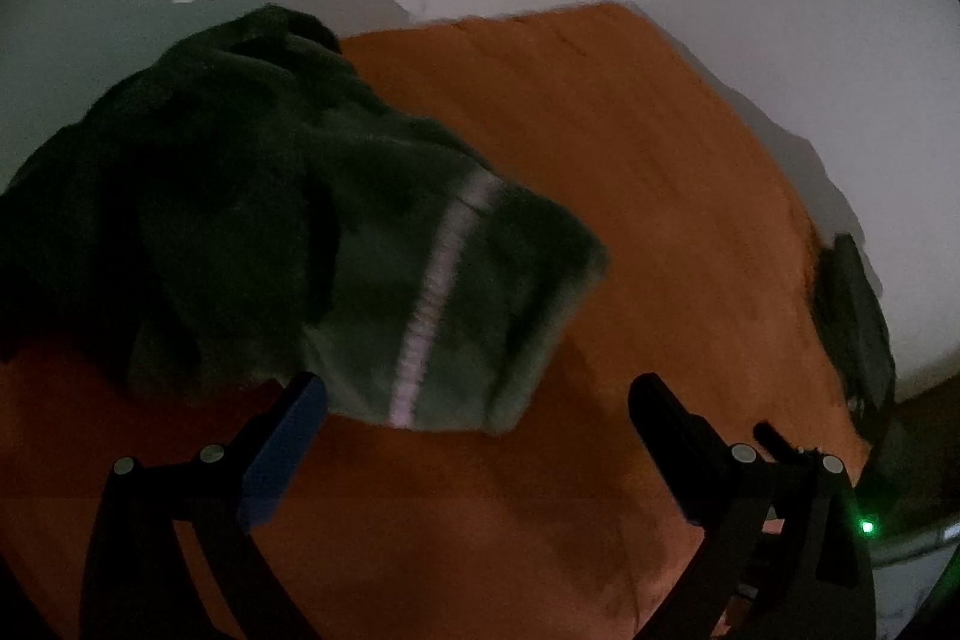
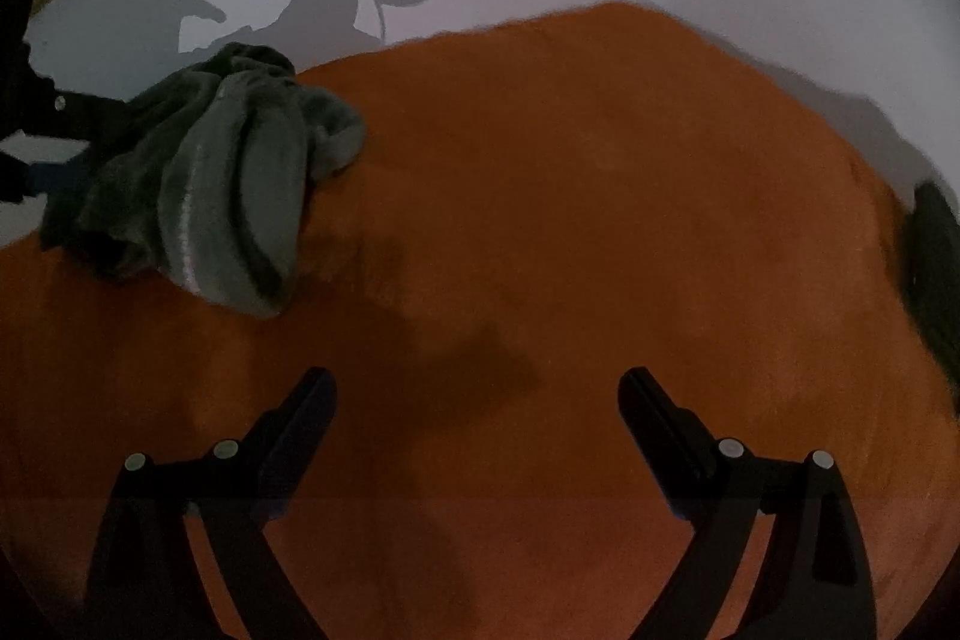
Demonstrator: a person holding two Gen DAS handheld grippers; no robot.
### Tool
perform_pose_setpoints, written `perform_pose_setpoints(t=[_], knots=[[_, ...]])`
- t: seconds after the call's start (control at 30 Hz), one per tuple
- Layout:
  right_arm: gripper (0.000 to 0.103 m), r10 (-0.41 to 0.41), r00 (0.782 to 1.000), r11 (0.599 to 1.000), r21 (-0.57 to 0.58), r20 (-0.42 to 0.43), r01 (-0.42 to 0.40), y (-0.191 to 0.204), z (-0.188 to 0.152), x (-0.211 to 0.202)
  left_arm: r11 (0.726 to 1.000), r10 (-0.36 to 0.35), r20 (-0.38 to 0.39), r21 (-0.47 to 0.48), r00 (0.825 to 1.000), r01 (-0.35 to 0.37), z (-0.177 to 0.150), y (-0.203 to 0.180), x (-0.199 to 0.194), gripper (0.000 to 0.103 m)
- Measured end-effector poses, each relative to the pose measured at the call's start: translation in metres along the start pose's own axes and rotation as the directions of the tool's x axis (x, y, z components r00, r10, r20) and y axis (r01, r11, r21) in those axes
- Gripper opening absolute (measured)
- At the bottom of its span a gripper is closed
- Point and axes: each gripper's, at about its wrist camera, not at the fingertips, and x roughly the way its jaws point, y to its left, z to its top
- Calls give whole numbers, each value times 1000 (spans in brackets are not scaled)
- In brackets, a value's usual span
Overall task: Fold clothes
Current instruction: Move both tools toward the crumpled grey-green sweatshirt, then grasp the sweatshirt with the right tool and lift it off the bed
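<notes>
A crumpled dark green fleece garment (image 1: pixel 288 244) with a pale stripe lies bunched on the orange surface (image 1: pixel 630 196). My left gripper (image 1: pixel 480 394) is open just in front of the garment's near edge, with nothing between its fingers. In the right wrist view the same garment (image 2: pixel 216 184) sits at the left on the orange surface (image 2: pixel 570 220), well away from my right gripper (image 2: pixel 477 388), which is open over bare orange cloth. The left gripper (image 2: pixel 42 160) shows dark at the far left, beside the garment.
A second dark piece of cloth (image 1: pixel 858 328) hangs at the right edge of the orange surface, also seen as dark cloth (image 2: pixel 936 268) in the right wrist view. A white wall (image 1: pixel 780 10) with shadows stands behind. The lighting is dim.
</notes>
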Motion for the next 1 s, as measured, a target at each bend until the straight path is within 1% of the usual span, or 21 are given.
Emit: perform_pose_setpoints(t=[0.03,0.1,0.13,0.2,0.3,0.37,0.4,0.47,0.57,0.6,0.63,0.67,0.7,0.73,0.8,0.83,0.87,0.9,0.93,1.0], knots=[[94,11,1000,1000,-7,3,-11,1,4,6,1000,0,9,-21,1000,0,2,7,-1,101],[94,114,994,993,19,-6,-113,6,11,14,998,13,24,-64,1000,-11,5,22,-1,101],[94,171,985,985,33,-8,-171,10,15,19,997,23,23,-78,999,-21,5,27,0,101],[94,245,969,969,41,-21,-244,22,21,29,995,26,9,-96,1000,-25,9,38,6,101],[94,353,935,935,55,-40,-351,41,31,43,992,29,-12,-120,1000,-30,5,49,13,101],[94,378,925,925,60,-46,-375,56,39,53,990,29,-25,-134,999,-32,1,52,17,101],[94,375,926,926,56,-52,-372,66,43,59,989,28,-30,-142,999,-32,0,54,18,101],[94,349,935,936,59,-65,-346,81,51,75,988,25,-36,-151,999,-30,-2,54,18,101],[94,383,920,921,113,-79,-373,88,58,95,986,30,-36,-161,999,-35,-8,56,18,101],[86,394,915,915,131,-83,-382,91,60,102,985,30,-35,-168,999,-36,-10,57,18,101],[42,406,910,908,150,-87,-391,93,63,109,984,31,-34,-175,999,-37,-12,59,18,101],[15,416,906,900,181,-81,-397,89,61,110,983,32,-32,-182,999,-37,-14,61,18,101],[10,426,902,890,211,-75,-403,85,59,112,981,33,-31,-189,999,-38,-17,62,18,101],[10,417,907,886,248,-55,-392,76,55,111,979,31,-37,-199,999,-38,-18,65,19,101],[9,383,924,889,276,-14,-364,61,46,99,976,30,-44,-212,999,-38,-21,71,20,101],[9,345,938,905,262,15,-337,51,41,86,975,29,-43,-220,999,-38,-22,74,18,101],[9,313,949,917,245,43,-314,44,37,74,974,28,-42,-224,999,-36,-23,76,15,101],[8,289,954,927,227,79,-299,33,32,58,974,26,-36,-225,999,-33,-24,77,11,101],[8,266,956,930,228,123,-288,17,27,38,973,24,-31,-227,999,-31,-24,78,7,101],[8,239,955,924,262,176,-280,-15,18,4,964,81,21,-256,996,-73,-25,80,-11,101]])
